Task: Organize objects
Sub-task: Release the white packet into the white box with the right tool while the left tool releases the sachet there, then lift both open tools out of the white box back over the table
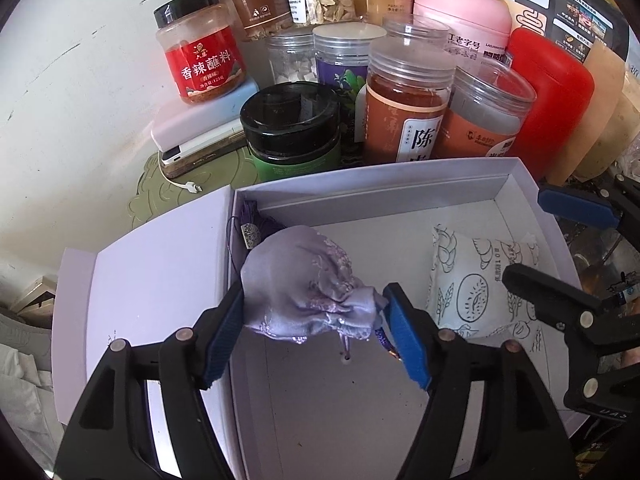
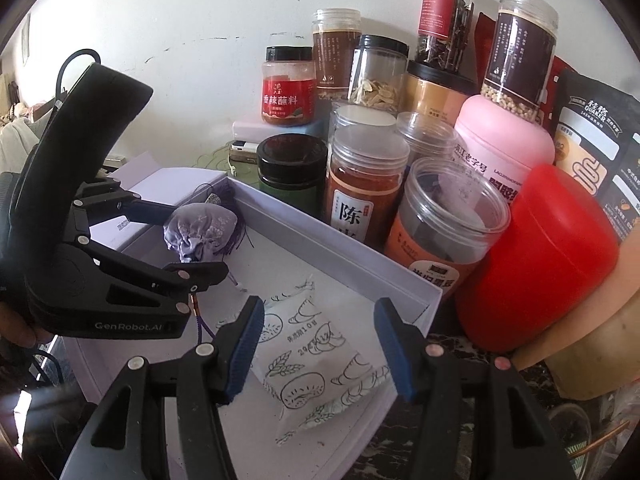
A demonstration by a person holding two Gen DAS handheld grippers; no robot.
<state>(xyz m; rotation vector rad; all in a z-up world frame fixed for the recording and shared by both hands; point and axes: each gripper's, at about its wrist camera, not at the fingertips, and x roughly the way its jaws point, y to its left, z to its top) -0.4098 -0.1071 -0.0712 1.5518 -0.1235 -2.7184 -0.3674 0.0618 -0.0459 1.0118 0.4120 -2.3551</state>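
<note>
A lavender silk pouch with a purple tassel is clamped between the blue pads of my left gripper, held over the left part of an open white box. The pouch also shows in the right wrist view, with the left gripper around it. A white printed sachet lies in the box at the right. In the right wrist view the sachet lies between and below the spread fingers of my right gripper, which is open and empty.
The box lid lies open at the left. Behind the box stand many jars: a black-lidded green jar, an orange-labelled jar, a red container, a pink tin. A power bank lies back left.
</note>
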